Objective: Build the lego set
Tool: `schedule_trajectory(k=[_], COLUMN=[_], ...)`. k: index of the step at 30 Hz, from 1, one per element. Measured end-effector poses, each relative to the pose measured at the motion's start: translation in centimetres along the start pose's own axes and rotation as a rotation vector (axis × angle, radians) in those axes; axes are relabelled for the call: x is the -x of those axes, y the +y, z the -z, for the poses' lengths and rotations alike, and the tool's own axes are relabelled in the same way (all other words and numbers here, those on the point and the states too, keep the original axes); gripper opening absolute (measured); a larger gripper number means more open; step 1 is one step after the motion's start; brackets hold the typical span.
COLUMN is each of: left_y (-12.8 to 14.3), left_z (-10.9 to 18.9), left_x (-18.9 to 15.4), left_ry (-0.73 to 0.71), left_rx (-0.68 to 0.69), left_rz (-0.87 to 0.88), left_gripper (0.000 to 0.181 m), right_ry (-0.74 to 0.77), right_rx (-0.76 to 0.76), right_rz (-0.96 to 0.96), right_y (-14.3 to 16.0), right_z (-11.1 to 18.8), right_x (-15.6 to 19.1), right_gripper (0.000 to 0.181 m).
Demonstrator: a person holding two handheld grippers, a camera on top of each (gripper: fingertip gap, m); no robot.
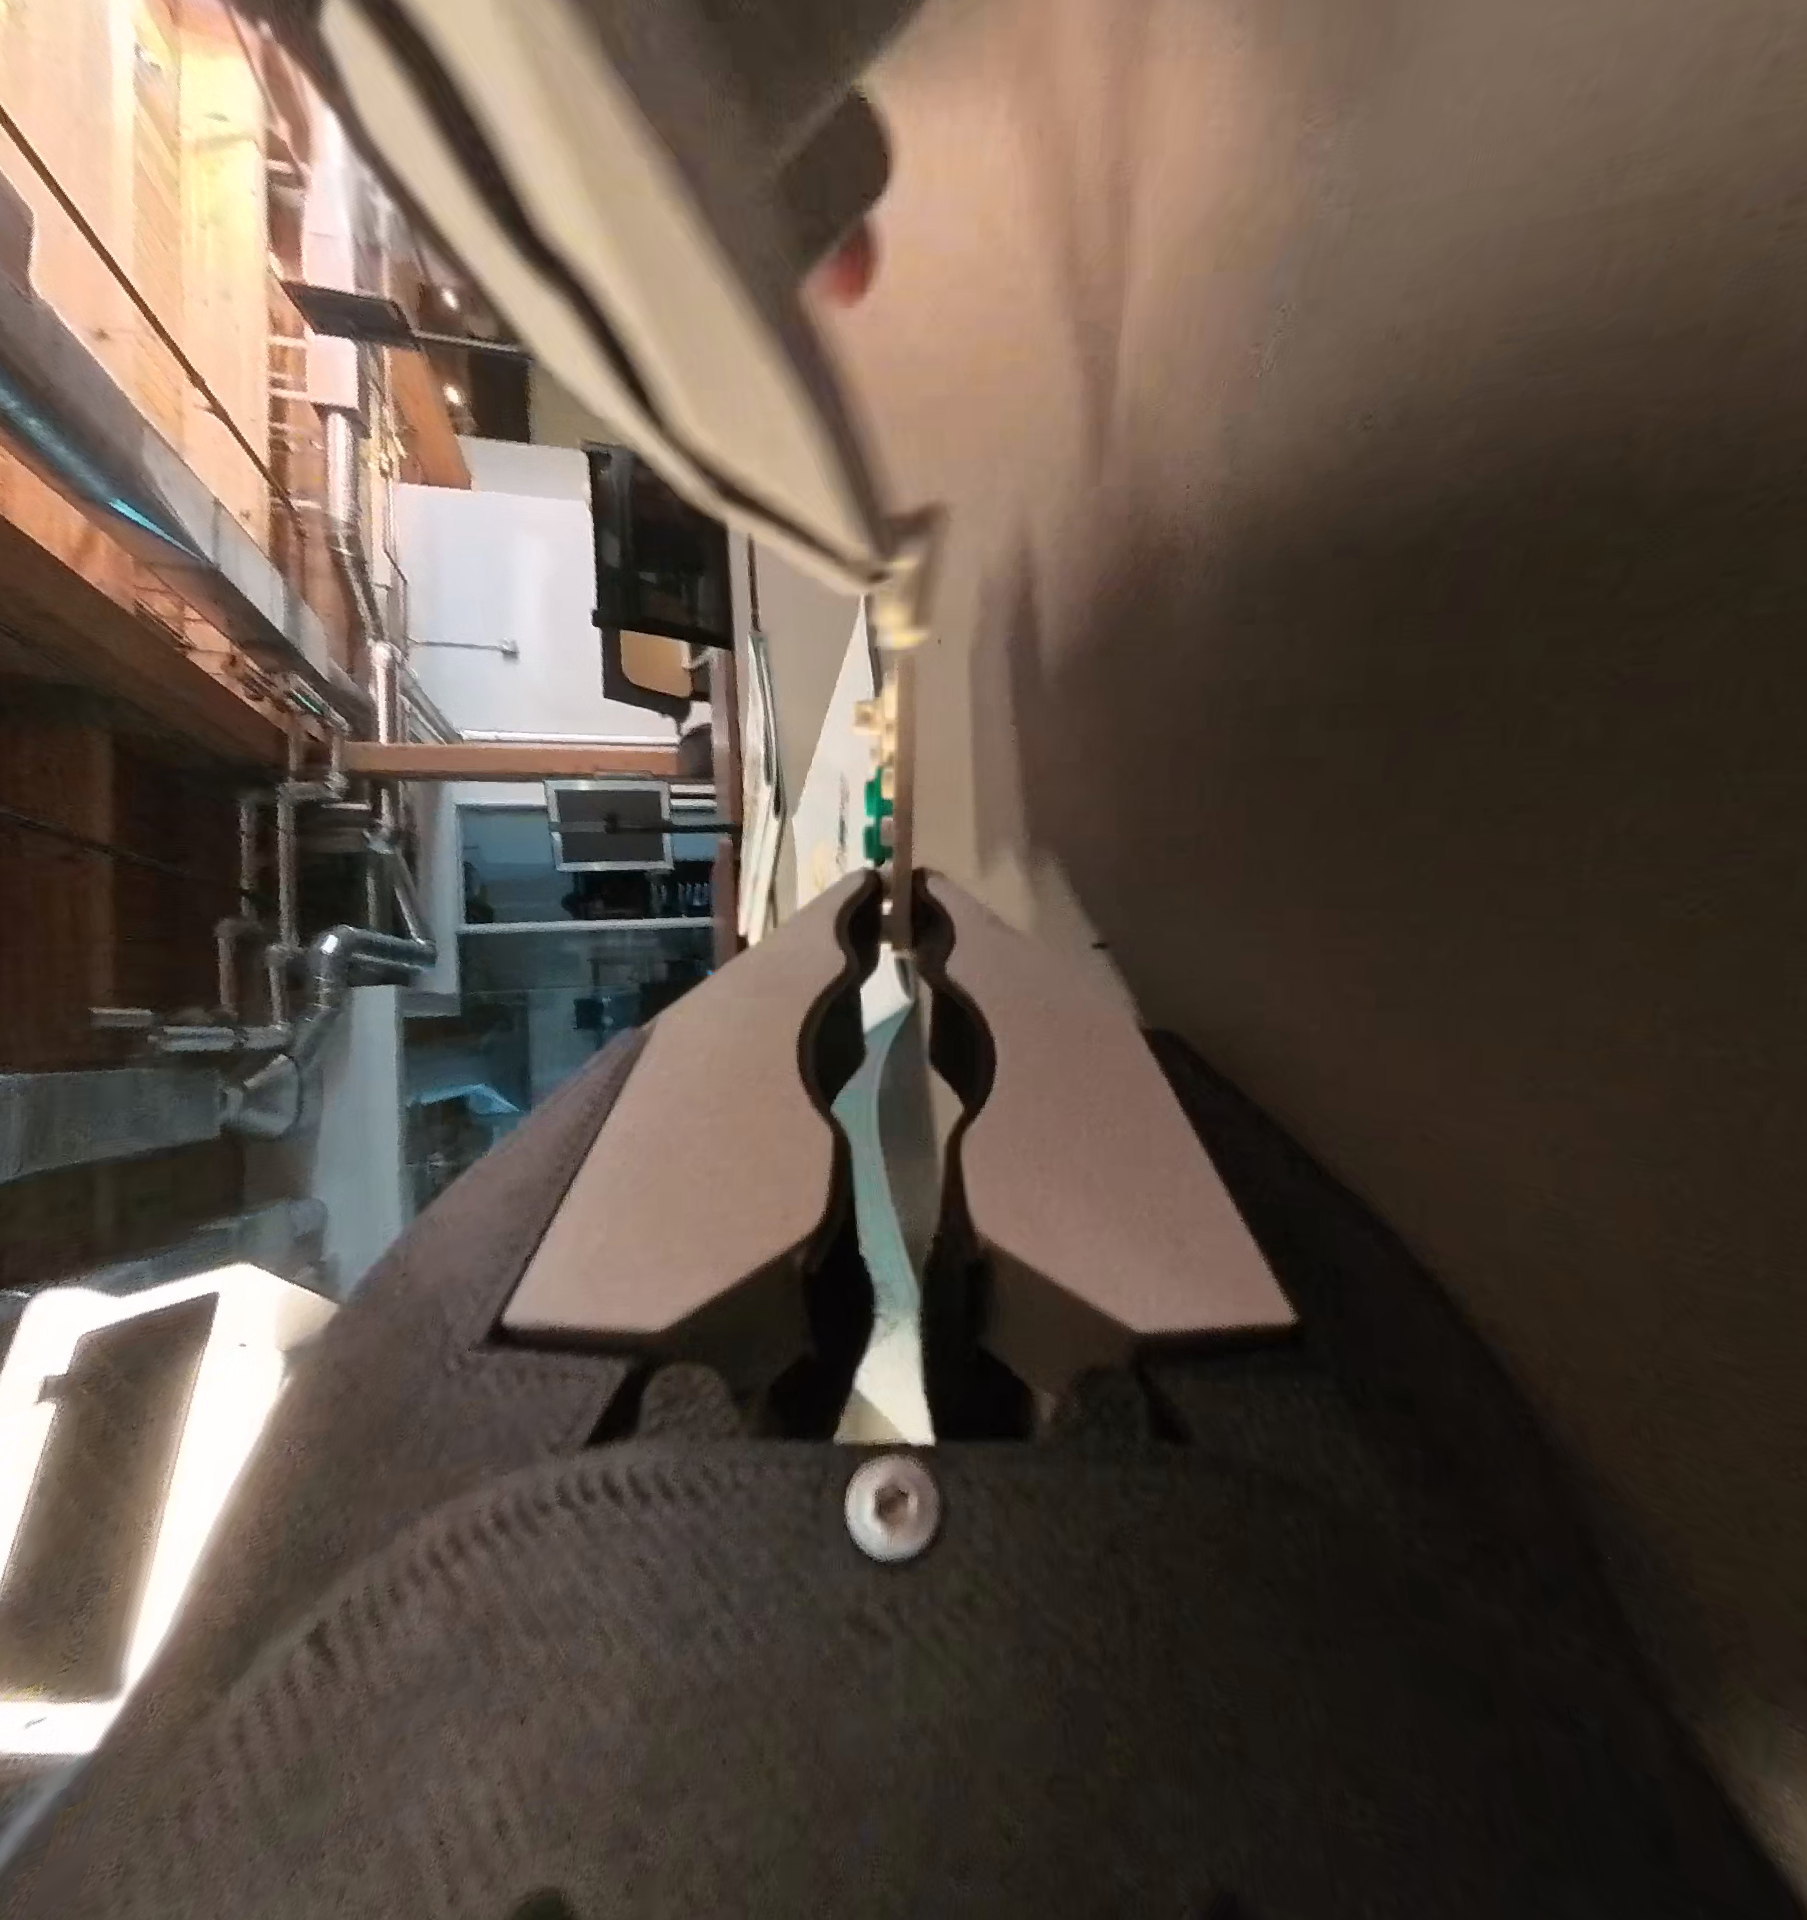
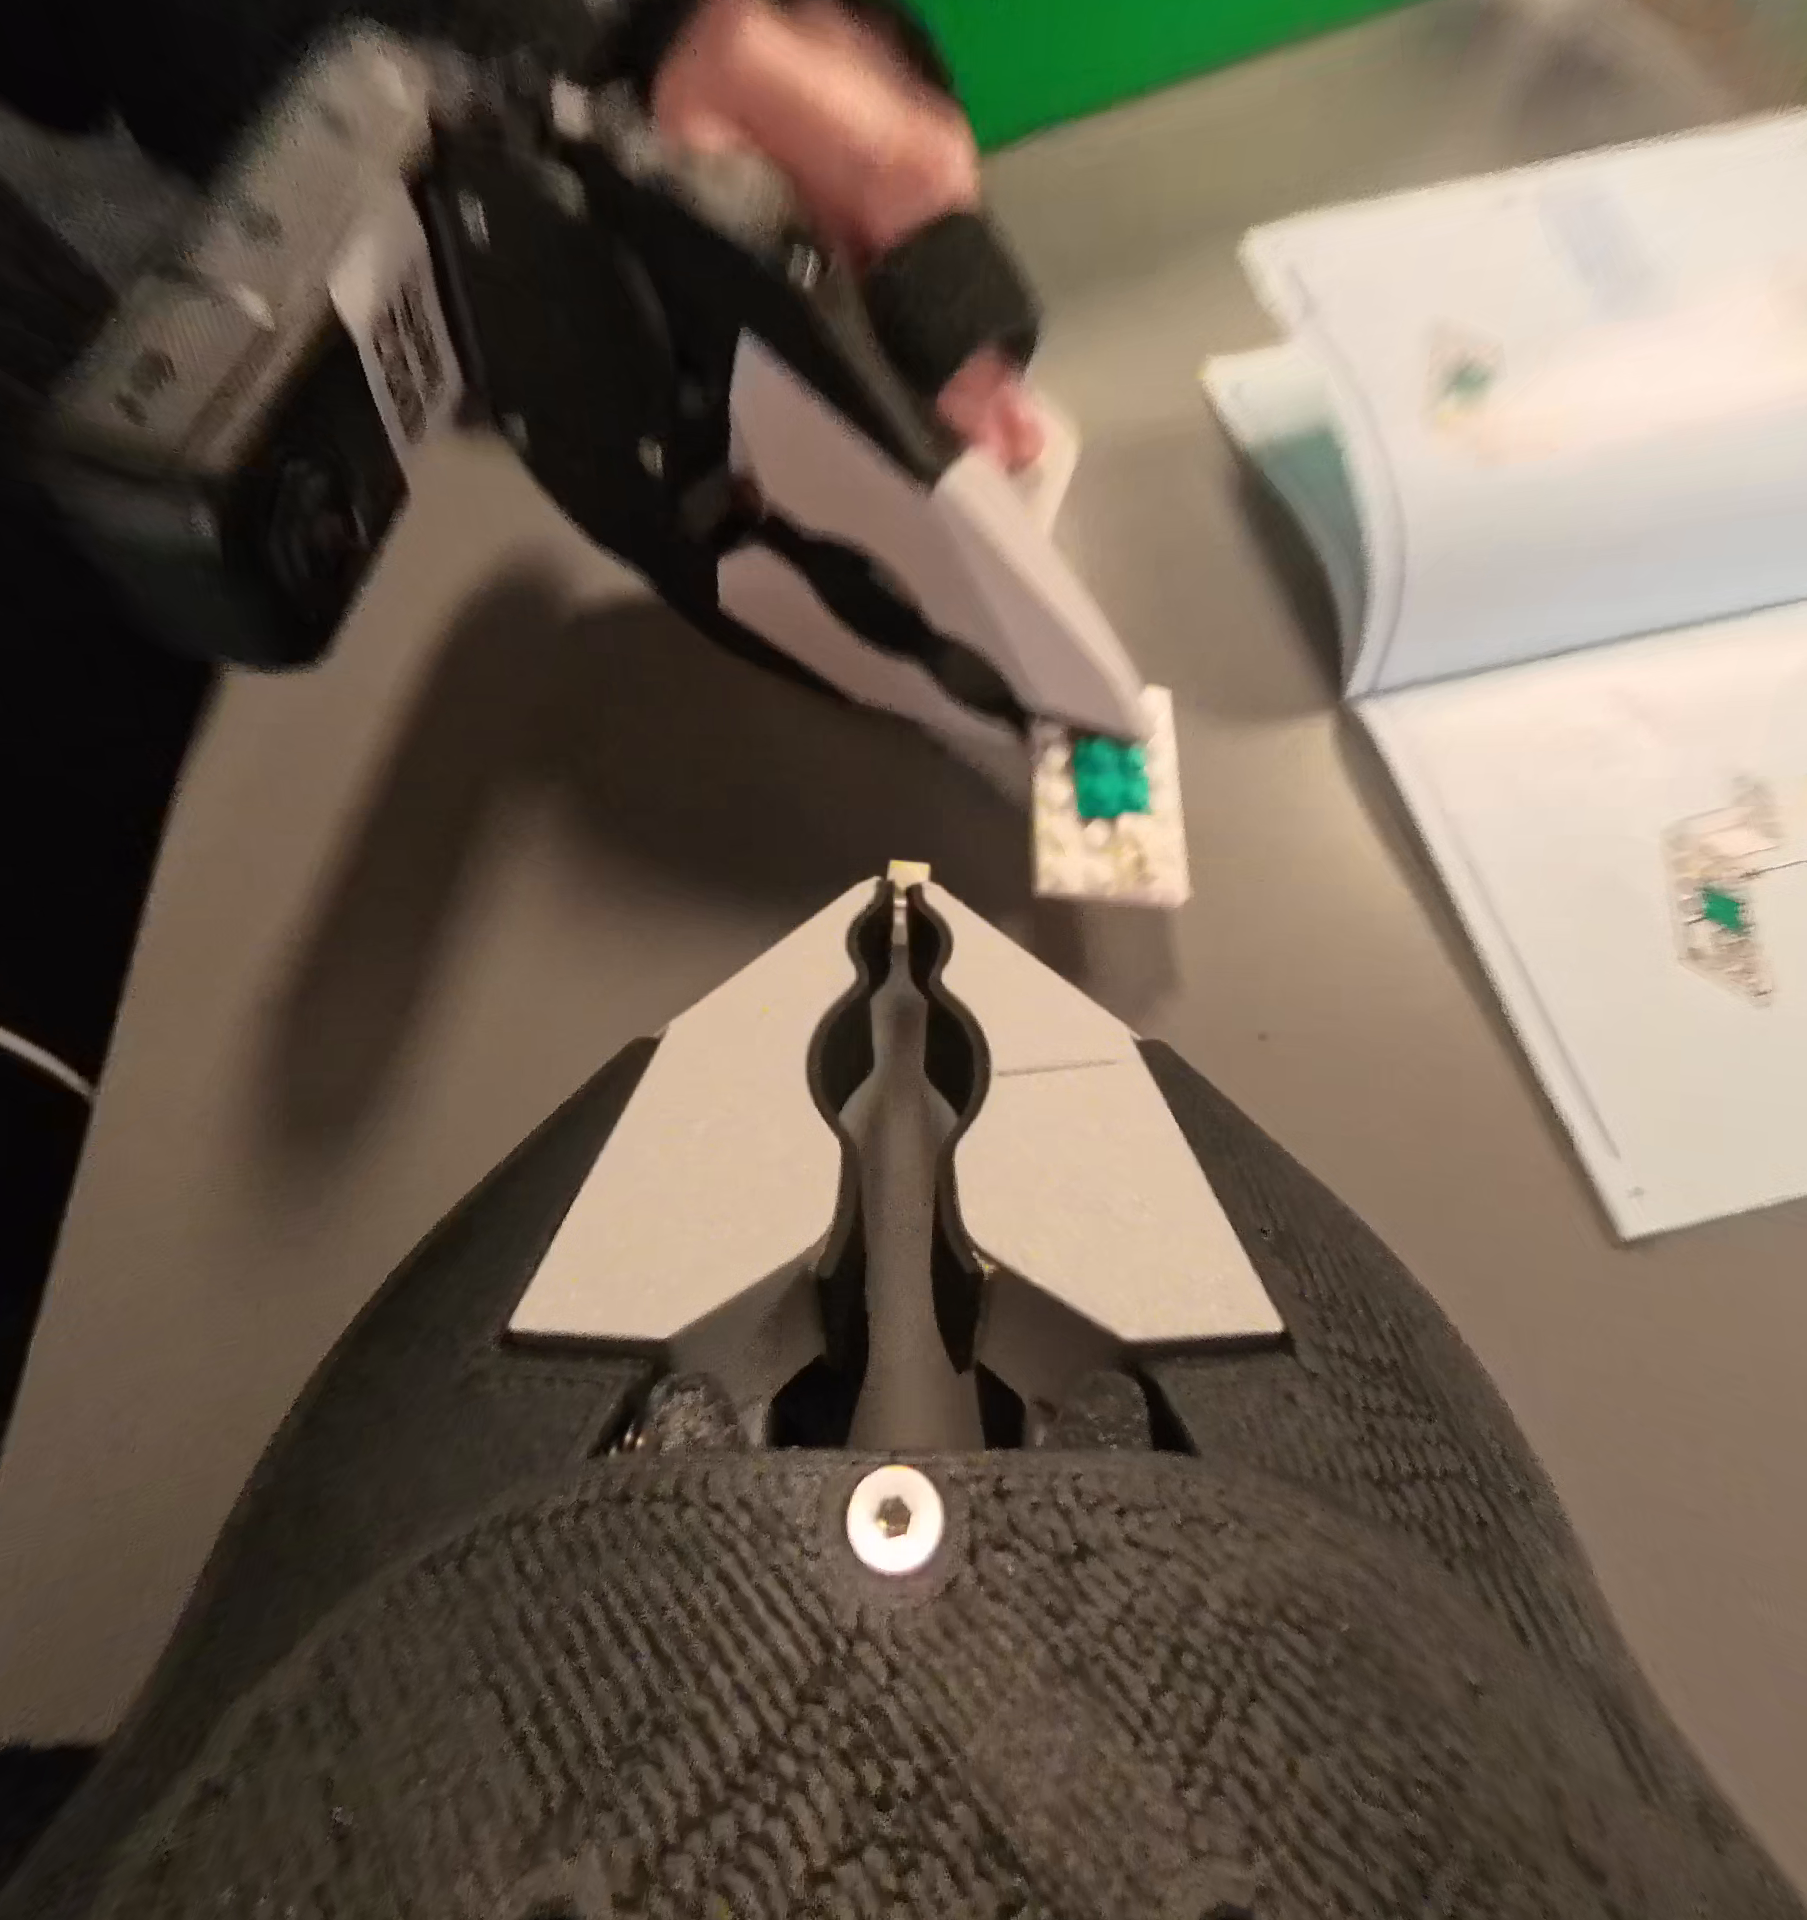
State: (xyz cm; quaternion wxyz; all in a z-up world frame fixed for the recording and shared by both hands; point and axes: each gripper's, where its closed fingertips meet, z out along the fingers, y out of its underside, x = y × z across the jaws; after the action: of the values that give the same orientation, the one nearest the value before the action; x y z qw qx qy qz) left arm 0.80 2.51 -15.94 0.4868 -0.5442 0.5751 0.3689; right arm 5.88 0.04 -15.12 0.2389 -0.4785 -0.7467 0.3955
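Motion blur smears the left gripper [image 2: 1070, 727] and the gloved hand [image 2: 878, 208] holding it, its fingertips cover part of the white plate [image 2: 1112, 821], and the instruction booklet [image 2: 1605, 623] beyond runs off frame right.

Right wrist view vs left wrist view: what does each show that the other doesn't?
Only the right wrist view: the open instruction booklet on the grey table, a hand holding the left tongs, and a small pale piece pinched in the right tongs.

Only the left wrist view: the room behind, with pipes and wooden beams.

Both: the white plate assembly with green brick, gripped at its edge by the left tongs.
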Motion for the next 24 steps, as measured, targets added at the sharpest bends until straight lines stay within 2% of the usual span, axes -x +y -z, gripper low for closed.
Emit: schedule_trajectory(k=[3, 6, 13, 24], left_y=[-0.5, -1.1, -1.7, -1.8], left_z=[0.3, 0.6, 1.0, 1.0], left_x=[0.2, 0.4, 0.7, 0.4], left_ry=[-0.026, -0.060, -0.099, -0.057], left_rx=[-0.028, -0.061, -0.093, -0.096], left_rz=[-0.050, -0.110, -0.165, -0.105], left_gripper=[0.004, 0.004, 0.004, 0.004], right_ry=[0.075, 0.113, 0.082, 0.074], right_rx=[-0.105, -0.086, -0.048, -0.047], right_rz=[0.013, 0.034, 0.020, 0.031], right_y=[-1.5, -1.1, -0.5, -0.4], right_z=[1.2, 1.0, 0.6, 0.5], right_x=[-1.4, -1.9, -1.6, -1.4], right_gripper=[0.000, 0.000, 0.000, 0.001])
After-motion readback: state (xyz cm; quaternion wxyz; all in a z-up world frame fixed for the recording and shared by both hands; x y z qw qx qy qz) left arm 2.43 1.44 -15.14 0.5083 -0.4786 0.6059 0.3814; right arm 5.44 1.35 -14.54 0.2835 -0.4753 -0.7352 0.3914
